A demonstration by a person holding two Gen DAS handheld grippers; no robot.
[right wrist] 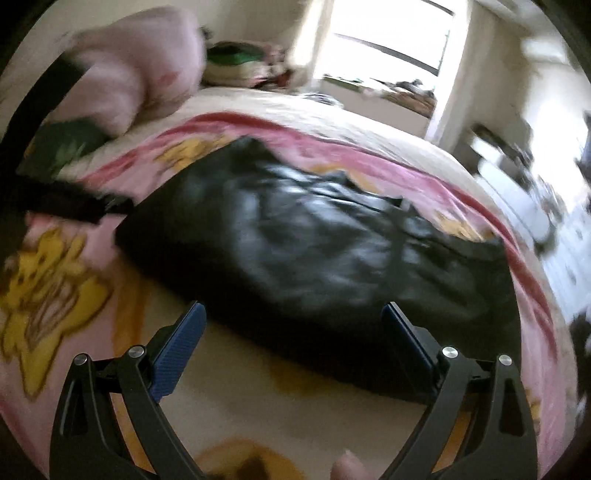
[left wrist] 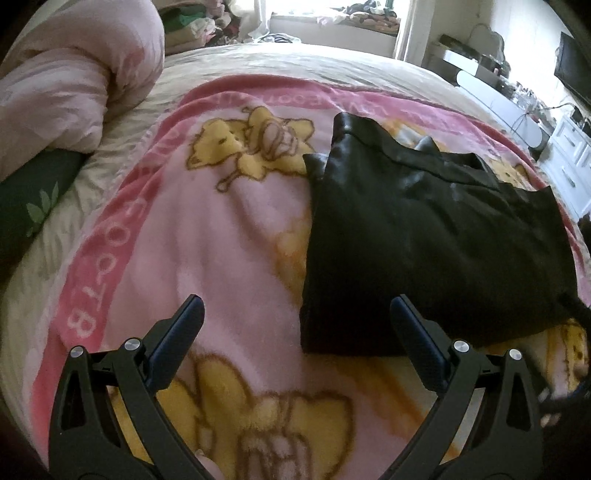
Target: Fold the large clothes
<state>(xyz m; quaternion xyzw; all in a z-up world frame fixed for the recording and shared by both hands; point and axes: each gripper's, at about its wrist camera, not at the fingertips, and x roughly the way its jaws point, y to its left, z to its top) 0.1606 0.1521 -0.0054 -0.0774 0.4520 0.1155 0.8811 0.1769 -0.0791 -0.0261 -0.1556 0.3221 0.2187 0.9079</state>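
Note:
A black, shiny garment (left wrist: 424, 236) lies folded into a rough rectangle on the pink cartoon blanket (left wrist: 207, 240). My left gripper (left wrist: 297, 306) hangs open just above the blanket, its right finger over the garment's near left corner, nothing between the pads. In the blurred right wrist view the same black garment (right wrist: 314, 251) spreads across the middle. My right gripper (right wrist: 293, 310) is open at its near edge and holds nothing. The other gripper's dark arm (right wrist: 70, 206) shows at the left, beside the garment's left end.
A rolled pink quilt (left wrist: 74, 74) and a dark green leaf-print pillow (left wrist: 33, 199) sit at the bed's left. Piled clothes (left wrist: 199, 22) lie beyond the bed under a bright window. White furniture (left wrist: 569, 155) and a dark screen (left wrist: 574, 70) stand at the right.

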